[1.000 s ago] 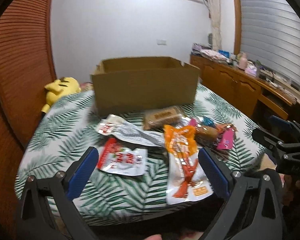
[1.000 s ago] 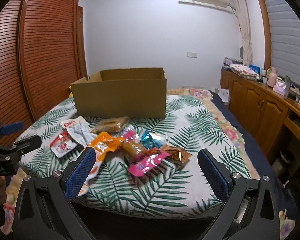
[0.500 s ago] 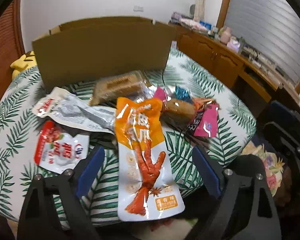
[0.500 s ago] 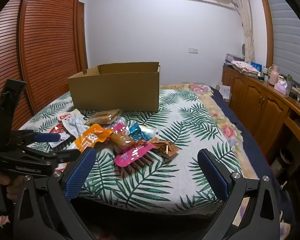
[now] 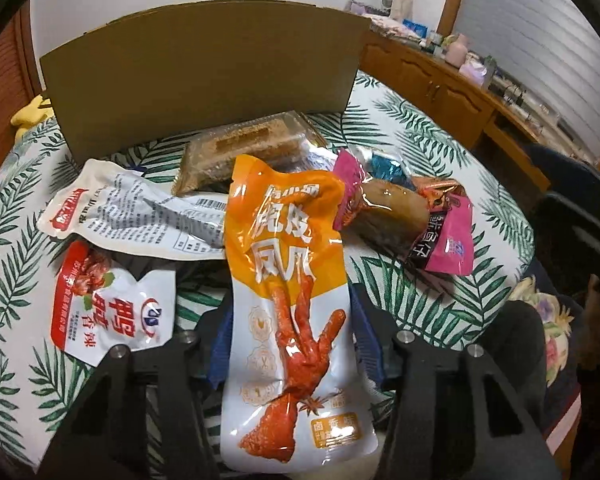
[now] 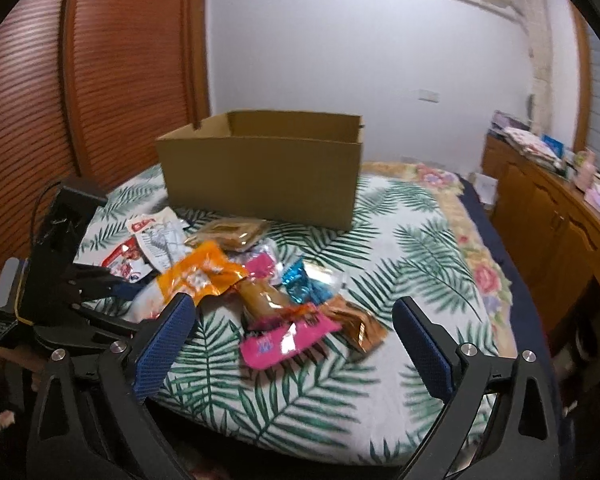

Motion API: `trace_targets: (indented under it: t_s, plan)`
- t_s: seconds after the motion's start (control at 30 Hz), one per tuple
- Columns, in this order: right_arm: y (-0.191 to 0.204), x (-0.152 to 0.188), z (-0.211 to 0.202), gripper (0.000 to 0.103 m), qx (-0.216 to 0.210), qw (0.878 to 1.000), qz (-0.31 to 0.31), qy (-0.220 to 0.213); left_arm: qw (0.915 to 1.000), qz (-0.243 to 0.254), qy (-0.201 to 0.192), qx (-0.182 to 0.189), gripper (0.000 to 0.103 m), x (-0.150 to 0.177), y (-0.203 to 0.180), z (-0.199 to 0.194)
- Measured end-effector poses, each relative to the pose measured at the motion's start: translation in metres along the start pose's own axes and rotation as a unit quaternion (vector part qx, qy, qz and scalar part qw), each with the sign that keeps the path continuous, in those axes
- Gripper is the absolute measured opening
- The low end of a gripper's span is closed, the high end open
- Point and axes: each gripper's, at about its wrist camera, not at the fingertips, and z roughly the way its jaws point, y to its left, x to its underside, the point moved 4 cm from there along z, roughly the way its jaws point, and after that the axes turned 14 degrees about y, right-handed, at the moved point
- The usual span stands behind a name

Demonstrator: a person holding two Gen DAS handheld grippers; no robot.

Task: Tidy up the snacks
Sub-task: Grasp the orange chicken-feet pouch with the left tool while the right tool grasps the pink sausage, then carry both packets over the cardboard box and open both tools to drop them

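Left tongs have come in fast: a second ago they hung wide and back from the bed's near edge, with the whole pile ahead of them. Now the blue pads sit narrow on either side of the orange pouch, which fills the left view. Pads look pressed to the pouch edges, so I judge it gripped, though its lower half hides the contact itself. Pouch rests on the bed near the near-left edge, its top overlapping the grey packet and the brown bar.

Right tongs are wide apart and hold nothing, hovering off the near edge facing the pile; their view has shifted only a little. From this side the left tongs reach in at the pouch.

Box sits toward the far side of the bed, open top, nothing seen inside from this angle. Other snacks remain loose between the box and the near edge: red-white packet, pink packet, blue wrapper, copper wrapper.

Meaning: first pick appears under way, with the sorting barely begun. Next move likely calls for a lift clear of the grey packet, then a carry over the box wall. The pouch is limp, so it may sag or slip.
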Motion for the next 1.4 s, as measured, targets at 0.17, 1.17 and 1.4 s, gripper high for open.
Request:
trace_targets:
  t_s: [0.17,1.17,1.4]
  plan:
    - [0.006,-0.010,0.038,0.075,-0.044,0.997,-0.039,0.057,0.9997,-0.001,-0.006,0.024,0.046,0.001,0.011,-0.008]
    - [0.014,-0.016,0.088,0.042,-0.053,0.994,-0.050,0.082,0.9907,-0.024,-0.080,0.107,0.042,0.037,0.061,-0.050]
    - [0.016,-0.023,0.087,0.042,-0.059,0.996,-0.029,0.064,0.9883,-0.023,-0.108,0.105,0.042,0.041,0.071,-0.074]
